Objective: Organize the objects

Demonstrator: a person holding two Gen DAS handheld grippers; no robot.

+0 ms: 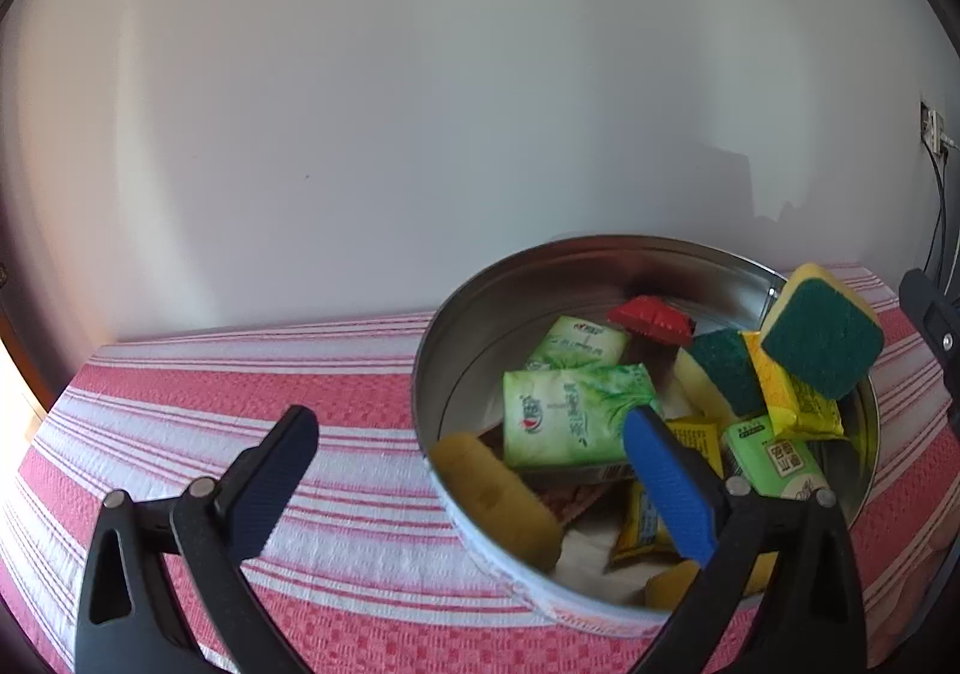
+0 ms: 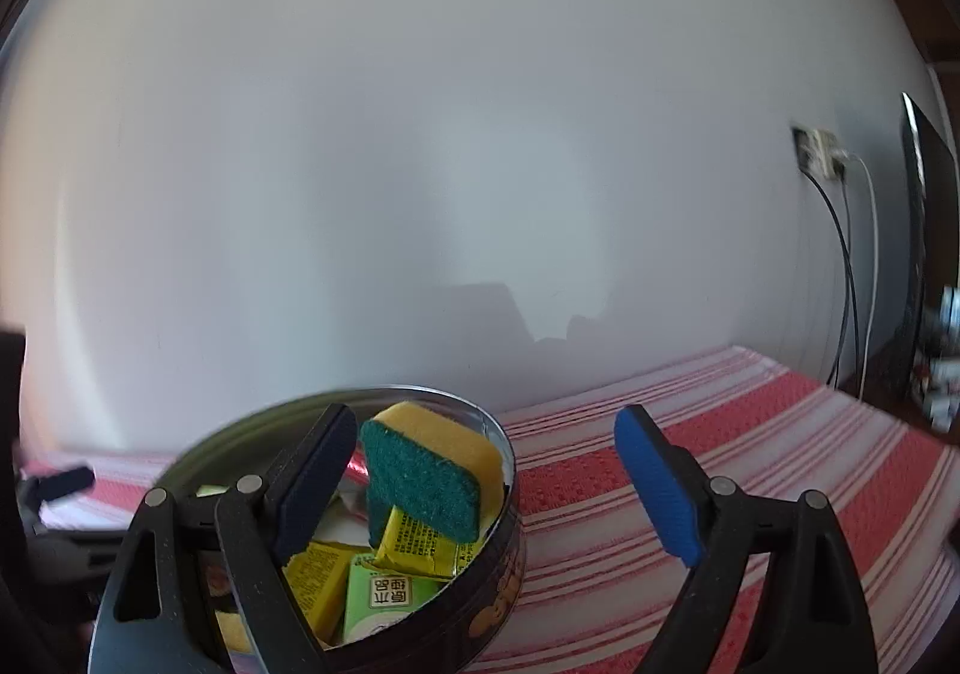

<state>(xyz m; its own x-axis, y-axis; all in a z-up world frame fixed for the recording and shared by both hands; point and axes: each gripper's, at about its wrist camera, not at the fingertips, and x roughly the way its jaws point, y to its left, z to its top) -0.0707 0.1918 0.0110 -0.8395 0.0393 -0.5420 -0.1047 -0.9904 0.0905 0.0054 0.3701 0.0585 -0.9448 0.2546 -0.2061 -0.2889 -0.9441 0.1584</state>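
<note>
A round metal tin (image 1: 480,308) stands on the striped cloth, holding green tissue packs (image 1: 570,422), yellow packets (image 1: 798,404), a red cap (image 1: 651,320) and yellow-green sponges. One sponge (image 1: 825,335) leans on the tin's right rim, green side facing out; it also shows in the right wrist view (image 2: 426,482). My left gripper (image 1: 474,458) is open and empty, its right finger over the tin. My right gripper (image 2: 486,464) is open and empty, spanning the tin's (image 2: 504,494) right rim, the sponge beside its left finger.
The table carries a red and white striped cloth (image 1: 240,374) that runs to a white wall. A wall socket with cables (image 2: 822,152) and a dark screen (image 2: 924,254) are at the far right. Part of the other gripper (image 1: 936,326) shows at the right edge.
</note>
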